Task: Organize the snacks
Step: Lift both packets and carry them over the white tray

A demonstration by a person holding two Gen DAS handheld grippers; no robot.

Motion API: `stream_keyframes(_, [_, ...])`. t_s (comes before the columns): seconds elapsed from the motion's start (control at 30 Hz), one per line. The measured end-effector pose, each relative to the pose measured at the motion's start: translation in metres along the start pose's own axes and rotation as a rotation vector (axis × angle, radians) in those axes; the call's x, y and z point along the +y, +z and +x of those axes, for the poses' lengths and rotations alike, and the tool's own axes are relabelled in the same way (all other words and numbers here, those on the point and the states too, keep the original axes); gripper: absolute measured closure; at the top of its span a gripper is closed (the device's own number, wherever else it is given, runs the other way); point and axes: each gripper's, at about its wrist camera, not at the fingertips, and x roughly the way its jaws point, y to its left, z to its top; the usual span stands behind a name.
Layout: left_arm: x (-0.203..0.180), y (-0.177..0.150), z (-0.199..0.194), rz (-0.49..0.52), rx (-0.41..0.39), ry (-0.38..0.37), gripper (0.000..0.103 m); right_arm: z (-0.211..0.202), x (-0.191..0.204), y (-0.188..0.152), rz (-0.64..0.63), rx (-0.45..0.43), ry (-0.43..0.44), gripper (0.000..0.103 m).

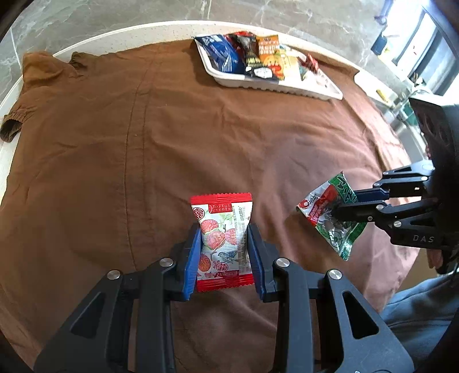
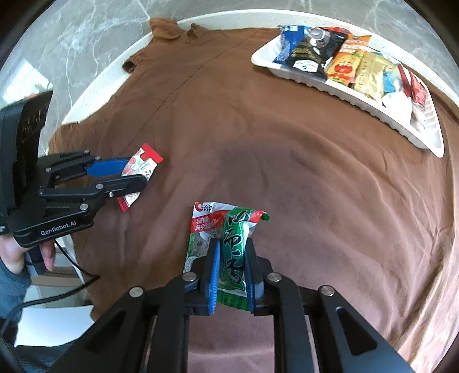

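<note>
Left hand-held gripper (image 1: 223,244): clamped on red-and-white candy packet (image 1: 222,229). Right hand-held gripper (image 2: 231,269): clamped on green seaweed packet (image 2: 233,252). White tray (image 2: 344,94): holds assorted snacks.

Round white table (image 1: 120,36) under brown cloth (image 1: 200,137); grey marble floor (image 1: 86,17) (bright window (image 1: 430,57) beyond).

both grippers angle steeply downward, left gripper (image 1: 223,244) and right gripper (image 2: 231,265) each clamped.
</note>
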Motion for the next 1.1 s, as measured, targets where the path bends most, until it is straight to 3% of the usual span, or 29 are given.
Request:
stream_keyframes(0.3, [-0.034, 0.039, -0.025, 0.024, -0.073, -0.070, 0.074, -0.045, -0.029, 0.005, 0.087, -0.090, 0.028, 0.086])
stream_keyframes(0.67, [-0.080, 0.155, -0.043, 0.110, -0.223, -0.110, 0.074, -0.130, -0.108, 0.043, 0.195, -0.291, -0.083, 0.086])
stream_keyframes(0.87, [-0.091, 0.223, -0.022, 0.133, -0.256, -0.108, 0.074, -0.154, -0.146, 0.082, 0.223, -0.374, -0.120, 0.086])
stream_keyframes(1.1, [-0.095, 0.275, 0.035, 0.112, -0.238, -0.079, 0.074, -0.127, -0.175, 0.129, 0.231, -0.360, -0.157, 0.086])
